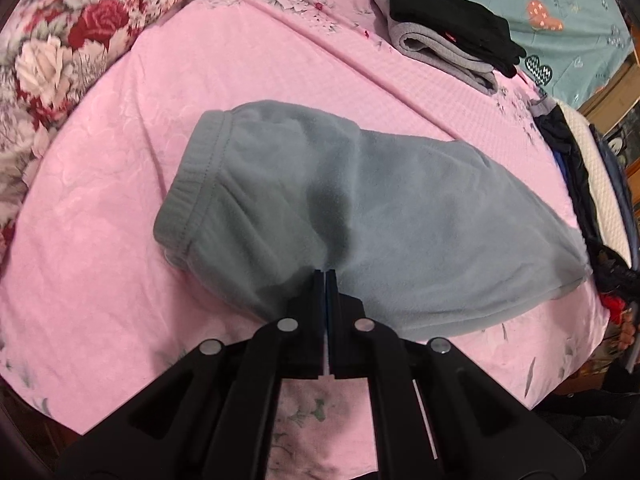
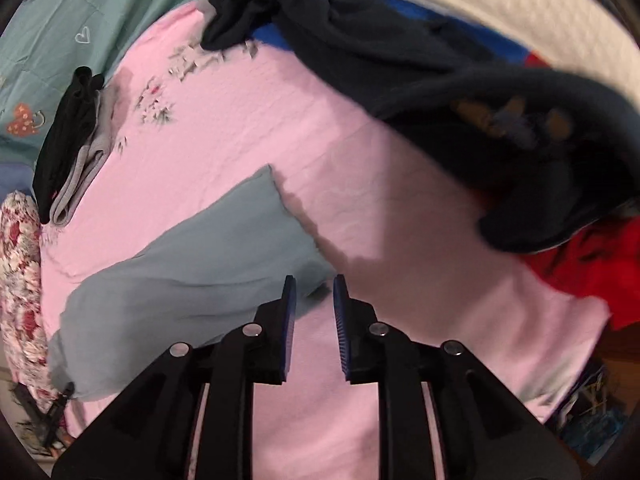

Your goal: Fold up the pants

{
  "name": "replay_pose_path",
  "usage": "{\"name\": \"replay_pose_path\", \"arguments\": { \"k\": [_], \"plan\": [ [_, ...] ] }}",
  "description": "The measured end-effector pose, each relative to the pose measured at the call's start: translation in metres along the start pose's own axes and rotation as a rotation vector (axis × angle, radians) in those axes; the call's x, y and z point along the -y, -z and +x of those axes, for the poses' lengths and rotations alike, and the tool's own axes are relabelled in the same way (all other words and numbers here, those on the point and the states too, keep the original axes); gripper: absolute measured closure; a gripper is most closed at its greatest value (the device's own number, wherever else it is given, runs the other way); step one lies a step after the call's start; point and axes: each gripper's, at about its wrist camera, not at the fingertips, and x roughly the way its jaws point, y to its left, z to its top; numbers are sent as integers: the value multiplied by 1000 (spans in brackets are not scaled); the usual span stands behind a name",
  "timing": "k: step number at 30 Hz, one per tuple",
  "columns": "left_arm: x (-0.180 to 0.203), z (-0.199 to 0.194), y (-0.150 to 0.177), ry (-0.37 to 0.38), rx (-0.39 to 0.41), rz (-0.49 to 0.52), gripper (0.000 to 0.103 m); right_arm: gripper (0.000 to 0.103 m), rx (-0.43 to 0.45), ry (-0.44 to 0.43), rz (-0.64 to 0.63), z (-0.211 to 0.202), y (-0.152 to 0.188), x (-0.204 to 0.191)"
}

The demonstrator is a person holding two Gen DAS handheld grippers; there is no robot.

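Observation:
Grey-blue fleece pants (image 1: 360, 208) lie folded in half on the pink bedsheet (image 1: 100, 280), waistband to the left, legs running right. My left gripper (image 1: 325, 273) is shut, its tips over the near edge of the pants; whether it pinches fabric is unclear. In the right wrist view the pants (image 2: 192, 276) lie at left. My right gripper (image 2: 315, 278) is open and empty, just above the sheet at the pants' leg end.
A folded stack of black and grey clothes (image 1: 444, 28) lies at the far side. A pile of dark and red clothes (image 2: 500, 128) sits at the bed's right. A floral quilt (image 1: 52, 48) lies left, a teal blanket (image 1: 560, 8) behind.

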Motion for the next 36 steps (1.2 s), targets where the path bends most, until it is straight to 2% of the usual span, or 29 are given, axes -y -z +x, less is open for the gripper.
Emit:
{"name": "replay_pose_path", "arguments": {
  "k": [2, 4, 8, 10, 12, 15, 17, 19, 21, 24, 27, 30, 33, 36],
  "plan": [
    [10, -4, -3, 23, 6, 19, 100, 84, 31, -38, -74, -12, 4, -16],
    [27, -7, -8, 74, 14, 55, 100, 84, 26, -103, -145, -12, 9, -35],
    [65, -1, -18, 142, 18, 110, 99, 84, -44, -154, -278, 15, 21, -85],
    [81, 12, -22, 195, -3, 113, 98, 84, -82, -145, -315, 29, 26, -100],
    [97, 27, -24, 218, -30, 131, 98, 83, -151, -112, -322, 43, 33, -102],
    [113, 45, -23, 257, -70, 162, 98, 83, -162, -103, -327, 39, 39, -100],
    [119, 58, -14, 267, -117, 178, 97, 79, -186, -82, -356, 34, 45, -104],
    [118, 56, -9, 276, -85, 181, 94, 76, -197, -71, -374, 33, 46, -110],
    [114, 53, -1, 293, -85, 168, 94, 75, -157, -98, -435, 26, 46, -130],
    [109, 50, 7, 314, -76, 147, 94, 56, -109, -185, -572, 18, 46, -182],
    [109, 47, 13, 317, -57, 156, 94, 56, -100, -292, -721, 23, 48, -250],
    [107, 46, 13, 326, -52, 164, 94, 56, -113, -350, -869, 45, 50, -324],
    [104, 47, 13, 353, -52, 168, 94, 56, -146, -359, -948, 76, 53, -380],
    [102, 48, 12, 386, -55, 172, 94, 56, -162, -317, -999, 106, 54, -411]
  ]
}}
